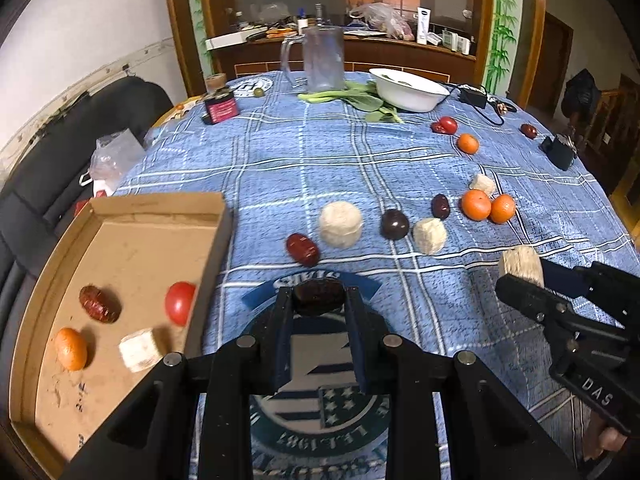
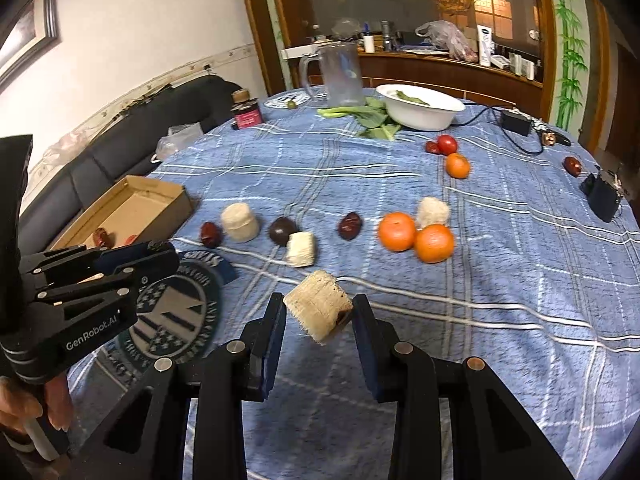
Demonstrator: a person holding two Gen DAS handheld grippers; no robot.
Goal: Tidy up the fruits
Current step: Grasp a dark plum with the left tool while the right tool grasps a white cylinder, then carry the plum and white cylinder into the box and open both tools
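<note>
Left tool (image 1: 319,300) pinches a date (image 1: 319,297); right tool (image 2: 319,312) squeezes a chunk (image 2: 319,311), which might slip before the box (image 1: 120,248).

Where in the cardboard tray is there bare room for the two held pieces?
The shallow cardboard tray is bare across its far half, beyond the wrinkled red date and red tomato. Its near end is crowded: orange mandarin, pale cut chunk.
</note>
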